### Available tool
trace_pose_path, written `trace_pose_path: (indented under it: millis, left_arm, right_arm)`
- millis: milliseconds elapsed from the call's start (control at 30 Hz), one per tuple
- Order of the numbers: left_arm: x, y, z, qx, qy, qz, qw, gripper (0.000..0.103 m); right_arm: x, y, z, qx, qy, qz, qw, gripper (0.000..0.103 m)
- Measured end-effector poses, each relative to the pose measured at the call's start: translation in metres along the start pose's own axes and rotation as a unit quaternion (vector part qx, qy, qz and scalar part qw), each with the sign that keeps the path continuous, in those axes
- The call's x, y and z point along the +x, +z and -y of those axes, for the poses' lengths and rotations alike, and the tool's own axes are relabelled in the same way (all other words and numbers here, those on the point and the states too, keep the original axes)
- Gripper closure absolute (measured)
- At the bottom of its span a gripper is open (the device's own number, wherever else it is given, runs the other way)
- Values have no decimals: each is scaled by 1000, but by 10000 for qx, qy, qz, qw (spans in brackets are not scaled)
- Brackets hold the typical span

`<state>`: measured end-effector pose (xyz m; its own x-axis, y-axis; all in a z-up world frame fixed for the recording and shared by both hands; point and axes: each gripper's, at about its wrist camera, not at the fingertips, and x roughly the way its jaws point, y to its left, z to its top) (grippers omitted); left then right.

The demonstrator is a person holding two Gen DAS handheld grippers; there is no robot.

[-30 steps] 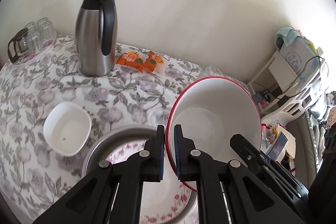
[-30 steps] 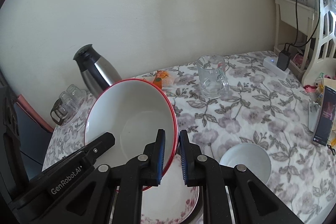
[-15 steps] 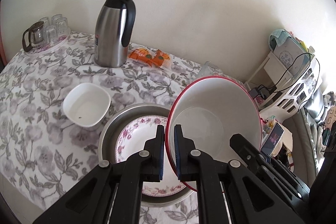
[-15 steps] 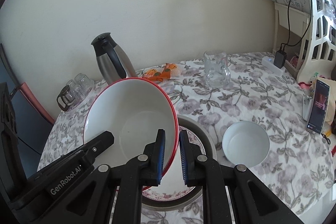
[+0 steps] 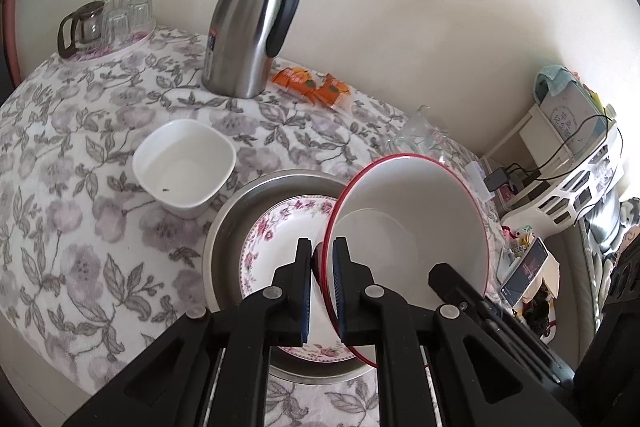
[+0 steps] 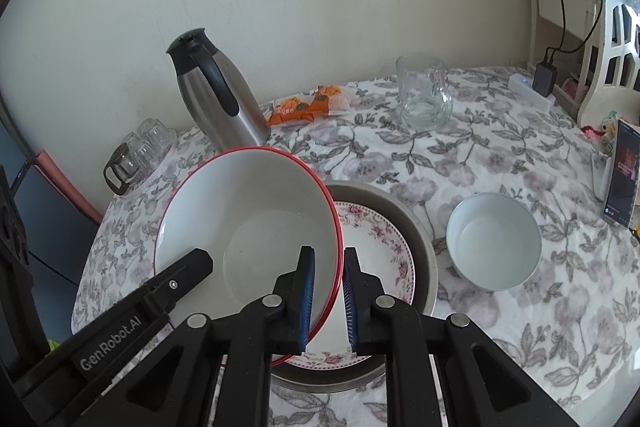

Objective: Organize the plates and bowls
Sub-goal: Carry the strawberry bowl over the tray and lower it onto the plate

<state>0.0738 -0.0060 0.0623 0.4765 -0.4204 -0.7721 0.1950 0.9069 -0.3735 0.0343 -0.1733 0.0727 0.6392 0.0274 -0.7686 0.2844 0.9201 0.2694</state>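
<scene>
A large white bowl with a red rim [image 5: 412, 219] [image 6: 248, 219] is held tilted in the air between both grippers. My left gripper [image 5: 322, 279] is shut on its left rim. My right gripper [image 6: 329, 291] is shut on its right rim. Below it a floral-edged plate [image 5: 276, 247] [image 6: 380, 251] lies inside a round metal pan [image 5: 240, 211] [image 6: 416, 227]. A square white bowl [image 5: 184, 167] sits left of the pan. A round white bowl [image 6: 494, 247] sits right of it.
A steel thermos jug [image 5: 250, 23] [image 6: 216, 95] stands at the back. Orange snack packets [image 5: 312, 87], a glass mug [image 6: 424, 91] and a tray of small glasses [image 5: 104, 23] are on the flowered tablecloth. A phone [image 6: 622, 179] leans at the right edge.
Both grippers have risen and pulled back with the red-rimmed bowl still held. More of the table, the plate and the pan now shows beneath it.
</scene>
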Motion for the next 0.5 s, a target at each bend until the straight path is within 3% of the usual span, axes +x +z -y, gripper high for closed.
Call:
trace_pose_path:
  millis: [333, 500]
  left_arm:
    - [15, -1, -9, -127, 71, -162, 9998, 91]
    - [39, -5, -10, -164, 163, -440, 9988, 91]
  right_arm:
    - [22, -4, 6, 144, 38, -252, 9996, 88]
    - [44, -10, 17, 306, -56, -542, 9980, 88]
